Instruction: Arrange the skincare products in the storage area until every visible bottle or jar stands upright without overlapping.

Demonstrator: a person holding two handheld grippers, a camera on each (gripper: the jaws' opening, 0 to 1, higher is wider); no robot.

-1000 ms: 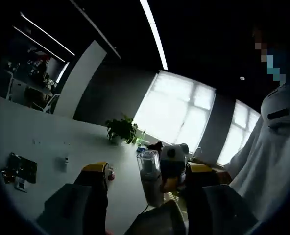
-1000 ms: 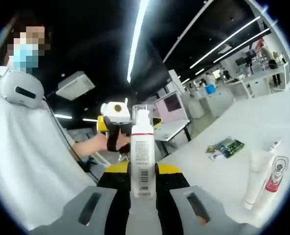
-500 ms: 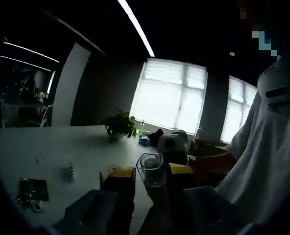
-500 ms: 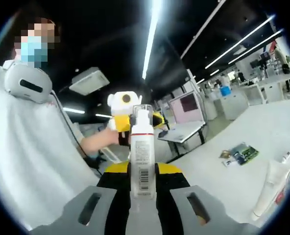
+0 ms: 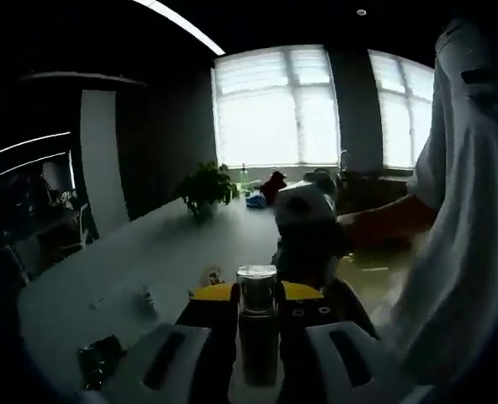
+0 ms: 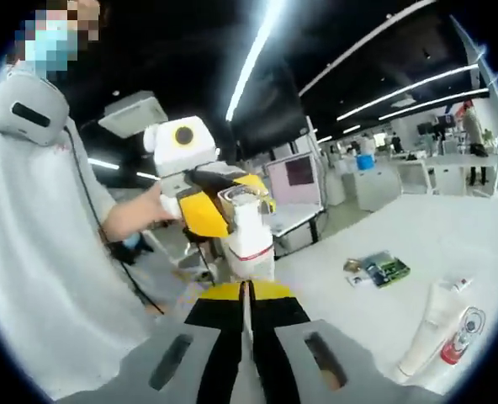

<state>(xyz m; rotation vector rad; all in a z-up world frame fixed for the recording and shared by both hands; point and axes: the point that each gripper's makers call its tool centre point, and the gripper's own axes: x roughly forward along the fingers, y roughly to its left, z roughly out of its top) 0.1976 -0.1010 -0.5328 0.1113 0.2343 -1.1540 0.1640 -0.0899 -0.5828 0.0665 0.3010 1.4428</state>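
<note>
Above the white table (image 6: 451,244), the bottle (image 6: 249,231) is up in the air between the two tools. In the left gripper view, the left gripper (image 5: 259,313) pinches the bottle (image 5: 257,337) between its yellow-tipped jaws, the clear cap pointing away from the camera. In the right gripper view that same left gripper (image 6: 219,210) comes in from the left, held by a hand (image 6: 169,202), and clamps the white bottle near its cap end. The right gripper (image 6: 247,295) sits just below the bottle with its jaws pressed together and nothing between them.

On the table to the right, a white tube (image 6: 424,332) and a red-and-white tube (image 6: 459,337) lie flat side by side, touching or nearly so. Further back lies a small green circuit board (image 6: 384,269). In the left gripper view a potted plant (image 5: 205,189) stands on the table near the bright windows (image 5: 274,105), and the person's white sleeve (image 5: 468,210) hangs at the right.
</note>
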